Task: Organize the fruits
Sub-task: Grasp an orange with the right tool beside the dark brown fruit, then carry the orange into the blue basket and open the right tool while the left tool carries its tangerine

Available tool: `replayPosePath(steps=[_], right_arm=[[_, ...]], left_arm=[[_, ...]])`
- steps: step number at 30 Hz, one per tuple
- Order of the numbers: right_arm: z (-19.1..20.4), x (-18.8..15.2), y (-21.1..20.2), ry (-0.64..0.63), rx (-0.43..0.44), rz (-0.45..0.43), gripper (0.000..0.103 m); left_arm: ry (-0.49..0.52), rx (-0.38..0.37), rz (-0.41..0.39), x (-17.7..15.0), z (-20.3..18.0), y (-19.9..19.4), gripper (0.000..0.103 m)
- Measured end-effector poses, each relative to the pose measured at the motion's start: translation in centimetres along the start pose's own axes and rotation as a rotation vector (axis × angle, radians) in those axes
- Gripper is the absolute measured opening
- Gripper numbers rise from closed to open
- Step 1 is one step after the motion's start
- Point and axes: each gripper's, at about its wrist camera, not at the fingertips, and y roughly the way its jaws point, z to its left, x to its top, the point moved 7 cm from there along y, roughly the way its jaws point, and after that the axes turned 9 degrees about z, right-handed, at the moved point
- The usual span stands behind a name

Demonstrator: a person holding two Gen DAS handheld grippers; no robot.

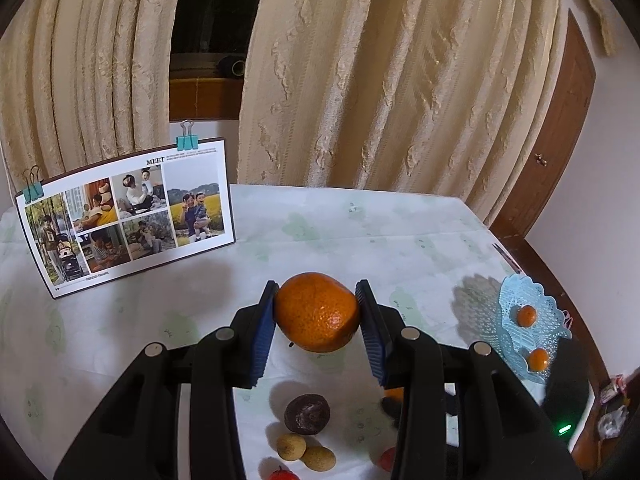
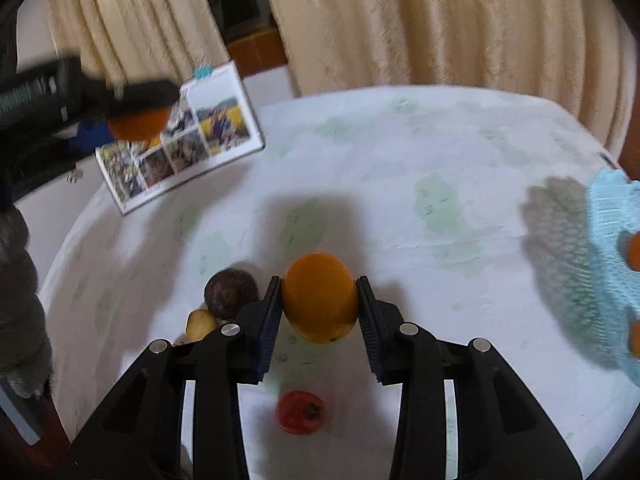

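My left gripper (image 1: 318,312) is shut on a large orange (image 1: 317,312) and holds it above the table; it also shows at the upper left of the right wrist view (image 2: 136,120). My right gripper (image 2: 320,300) is shut on a second orange (image 2: 320,298), lifted off the cloth. On the table lie a dark purple fruit (image 1: 307,414) (image 2: 231,294), two small tan fruits (image 1: 291,446), and a red fruit (image 2: 300,412). A light blue lace basket (image 1: 520,336) (image 2: 612,240) at the right holds two small oranges (image 1: 527,315).
A photo board (image 1: 128,216) with teal binder clips stands at the back left of the white-and-green tablecloth (image 1: 360,232). Beige curtains (image 1: 380,80) hang behind. The table's wooden edge (image 1: 532,256) runs along the right. A black device with a green light (image 1: 566,428) is at the lower right.
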Motion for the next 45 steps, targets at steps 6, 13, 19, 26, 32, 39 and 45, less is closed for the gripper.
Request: replayPosePath(steps=[6, 13, 19, 26, 32, 39, 45], right_arm=[[-4.4, 0.7, -4.8, 0.091, -0.070, -0.113, 0.038], [-11.5, 0.0, -9.7, 0.236, -0.155, -0.210, 0.038], [-16.2, -1.4, -11.7, 0.331, -0.217, -0.243, 0.038], [-19.9, -3.1, -11.4, 0.402, -0.267, -0.225, 0.038], [-20.7, -4.1, -11.7, 0.423, -0.281, -0.238, 0.039], [-21.9, -5.6, -14.3, 0.455, -0.286, -0.300, 0.040], [-23.2, -7.4, -16.0, 0.488, -0.313, -0.353, 0.040]], left_arm=[[0.017, -0.007, 0.000, -0.2, -0.8, 0.0, 0.040], [0.048, -0.021, 0.001, -0.7, -2.2, -0.1, 0.040], [0.081, -0.036, 0.006, -1.2, -3.7, 0.0, 0.040], [0.112, -0.050, 0.017, -1.9, -5.1, 0.2, 0.040], [0.143, -0.058, 0.022, -2.6, -6.5, 0.3, 0.040], [0.190, -0.071, 0.047, -3.8, -8.8, 1.0, 0.040], [0.224, -0.101, 0.073, -4.4, -11.8, 1.8, 0.040]])
